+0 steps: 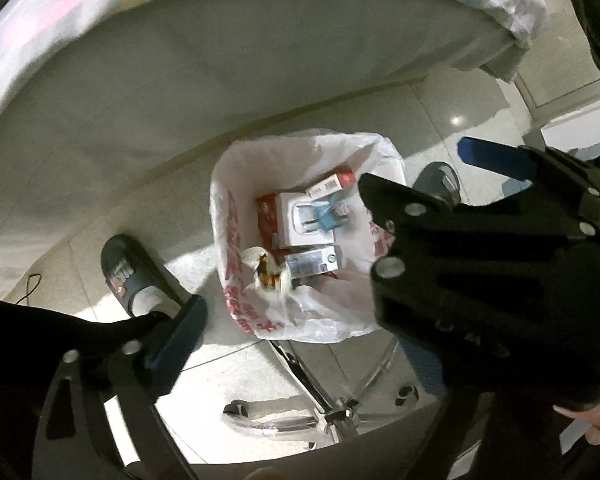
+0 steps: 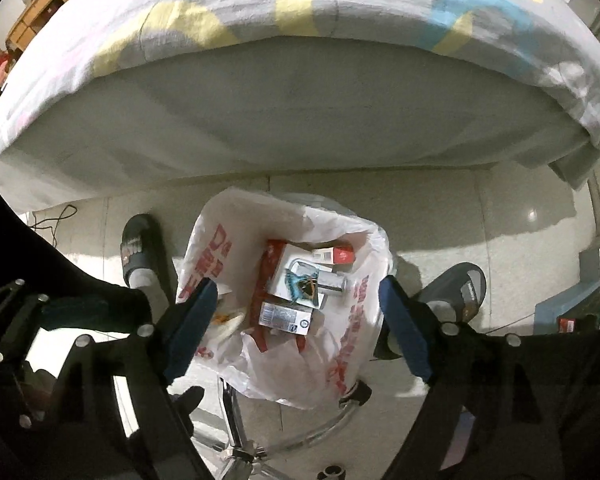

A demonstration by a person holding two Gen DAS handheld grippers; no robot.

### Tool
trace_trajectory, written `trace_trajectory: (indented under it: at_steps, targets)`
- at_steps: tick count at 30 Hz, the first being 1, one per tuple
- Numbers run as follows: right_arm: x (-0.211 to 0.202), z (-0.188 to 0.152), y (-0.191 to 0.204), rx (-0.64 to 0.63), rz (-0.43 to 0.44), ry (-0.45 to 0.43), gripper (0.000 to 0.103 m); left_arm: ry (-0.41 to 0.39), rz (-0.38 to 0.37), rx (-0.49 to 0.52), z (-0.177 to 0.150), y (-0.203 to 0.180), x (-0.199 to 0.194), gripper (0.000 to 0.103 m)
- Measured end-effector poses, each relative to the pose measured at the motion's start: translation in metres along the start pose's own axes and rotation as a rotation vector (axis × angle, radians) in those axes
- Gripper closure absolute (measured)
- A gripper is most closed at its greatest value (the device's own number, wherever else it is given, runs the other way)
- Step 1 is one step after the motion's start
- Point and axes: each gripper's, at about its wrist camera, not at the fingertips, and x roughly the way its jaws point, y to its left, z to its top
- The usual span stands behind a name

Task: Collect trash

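Left wrist view: white plastic bag with red print [image 1: 300,240] lies mouth-up, holding cardboard boxes [image 1: 300,224] and a crumpled wrapper [image 1: 266,270]; left gripper [image 1: 284,332] jaws spread, empty, above the bag; right gripper [image 1: 480,240] crosses over the bag's right rim.
Right wrist view: right gripper [image 2: 292,328] jaws spread, empty, straddling the bag [image 2: 284,360]; grey slippers [image 2: 140,252] flank the bag.

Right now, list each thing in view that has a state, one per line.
White plastic trash bag with red print: open, partly filled.
White cardboard box: lying in the bag, closed.
Crumpled white tissue wad: in the bag.
Left gripper: jaws open, empty.
Right gripper: jaws open, empty, above the bag.
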Motion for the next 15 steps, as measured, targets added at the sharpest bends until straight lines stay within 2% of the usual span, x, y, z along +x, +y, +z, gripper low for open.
trace_trajectory:
  at_steps: [9, 15]
  targets:
    - [-0.001, 0.001, -0.004, 0.020, 0.014, -0.004, 0.021, -0.012, 0.017, 0.004, -0.002, 0.000, -0.001, 0.013]
    - [-0.012, 0.001, -0.008, 0.044, 0.029, -0.028, 0.020, -0.052, 0.047, -0.023, -0.001, 0.006, -0.009, 0.013]
